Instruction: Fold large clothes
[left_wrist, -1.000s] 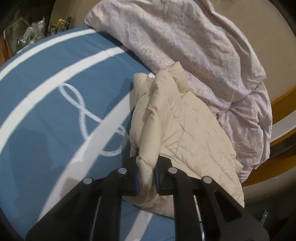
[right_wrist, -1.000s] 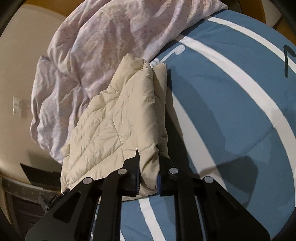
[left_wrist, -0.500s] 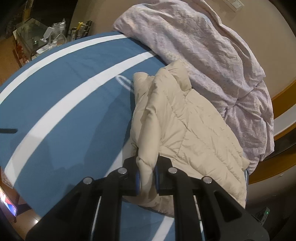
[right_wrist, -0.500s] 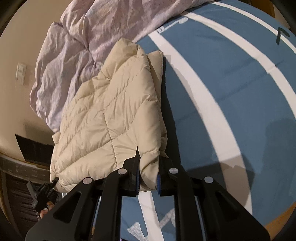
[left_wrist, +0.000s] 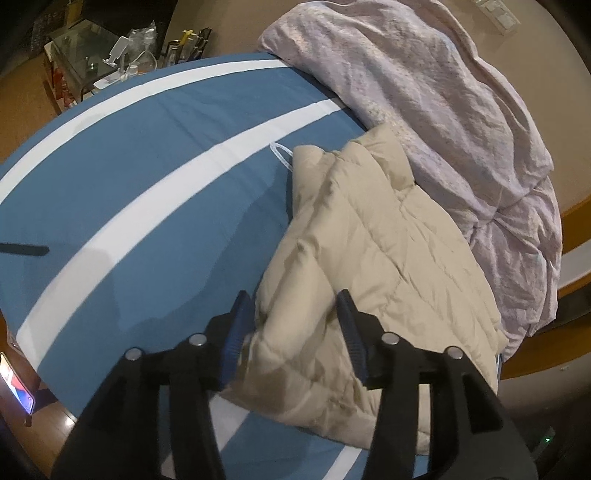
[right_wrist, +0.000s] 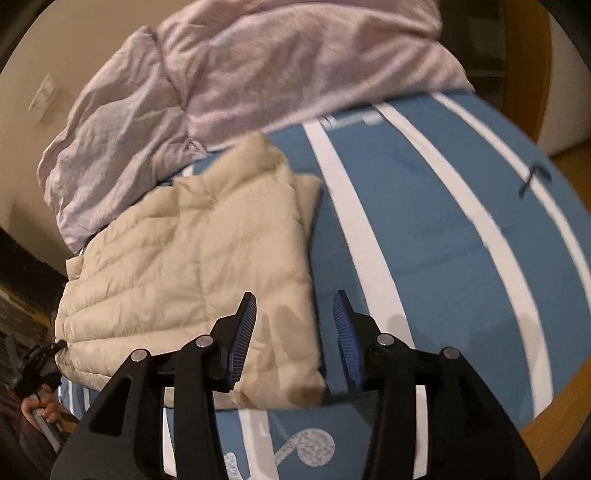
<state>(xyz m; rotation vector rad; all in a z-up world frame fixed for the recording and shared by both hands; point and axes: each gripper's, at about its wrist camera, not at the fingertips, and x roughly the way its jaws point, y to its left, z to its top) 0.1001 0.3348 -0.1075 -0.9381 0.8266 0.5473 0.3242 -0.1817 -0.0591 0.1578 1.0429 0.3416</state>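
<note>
A cream quilted puffer jacket (left_wrist: 384, 258) lies folded into a thick rectangle on the blue bed sheet with white stripes (left_wrist: 147, 177). My left gripper (left_wrist: 293, 332) is open, its jaws standing on either side of the jacket's near edge without pinching it. In the right wrist view the jacket (right_wrist: 192, 258) lies flat to the left. My right gripper (right_wrist: 293, 332) is open above the jacket's near right corner, which sits between the jaws, untouched. Part of the other gripper and a hand (right_wrist: 37, 398) show at the lower left.
A crumpled lilac duvet (left_wrist: 424, 92) is heaped beyond the jacket against the wall; it also shows in the right wrist view (right_wrist: 221, 74). A cluttered glass side table (left_wrist: 96, 55) stands past the bed's far corner. A wooden bed frame (left_wrist: 576, 221) runs along the right.
Both grippers have opened and let go of the jacket's folded edge. The jacket has dropped flat onto the sheet. Both grippers have pulled back a little.
</note>
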